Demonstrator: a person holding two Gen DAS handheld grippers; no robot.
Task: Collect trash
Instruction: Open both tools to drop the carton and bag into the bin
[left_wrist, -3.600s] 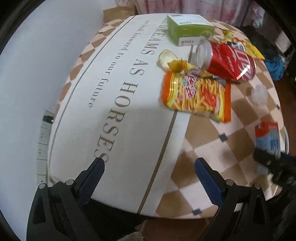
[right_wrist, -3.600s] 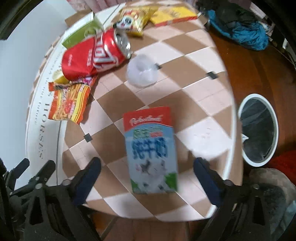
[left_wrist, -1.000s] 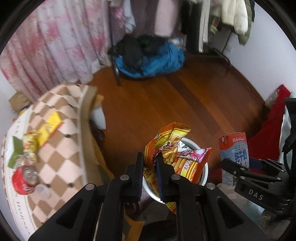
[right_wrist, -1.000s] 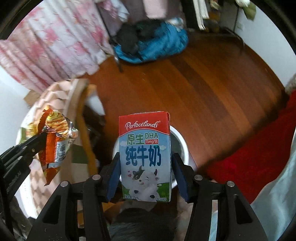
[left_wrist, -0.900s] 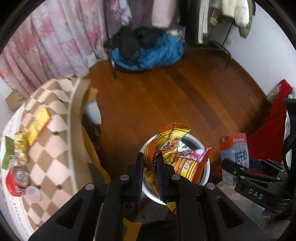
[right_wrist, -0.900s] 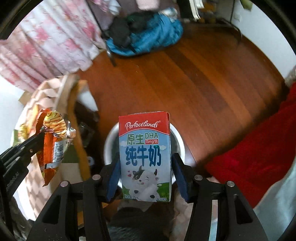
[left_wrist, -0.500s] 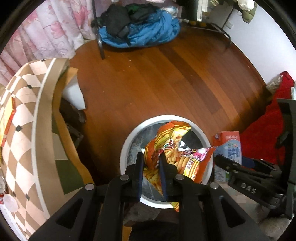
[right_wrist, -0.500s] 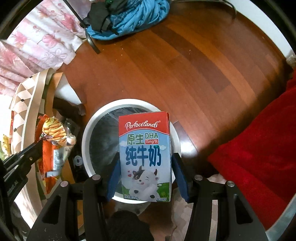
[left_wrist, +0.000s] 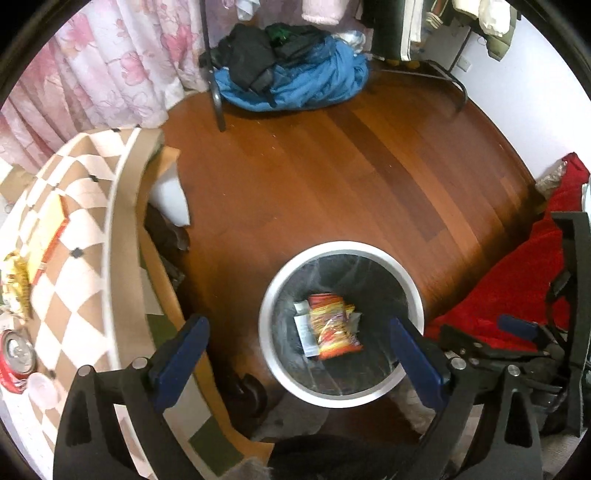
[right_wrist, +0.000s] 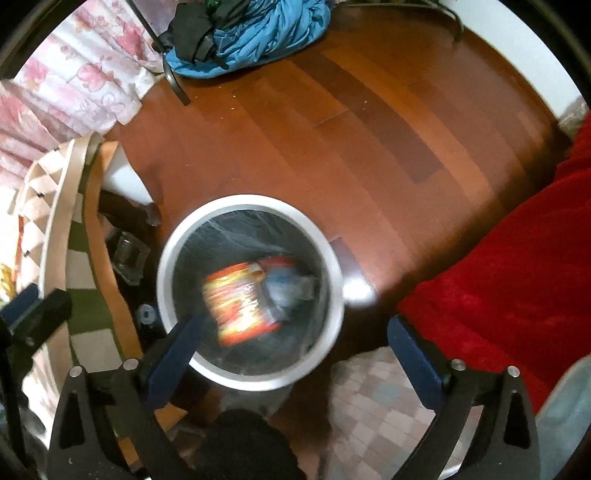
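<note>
I hold both grippers above the white bin (left_wrist: 271, 295). The left gripper (left_wrist: 299, 350) and right gripper (right_wrist: 291, 339) are opening their jaws, nothing between them. The snack bag (left_wrist: 334, 326) and the milk carton (right_wrist: 284, 284) lie inside the bin.

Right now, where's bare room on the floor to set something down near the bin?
Free: the wood floor between the bin, the blue clothes pile and the table edge. Crowded: the red blanket beside the bin, and clutter under the table. The bin holds a snack bag.
</note>
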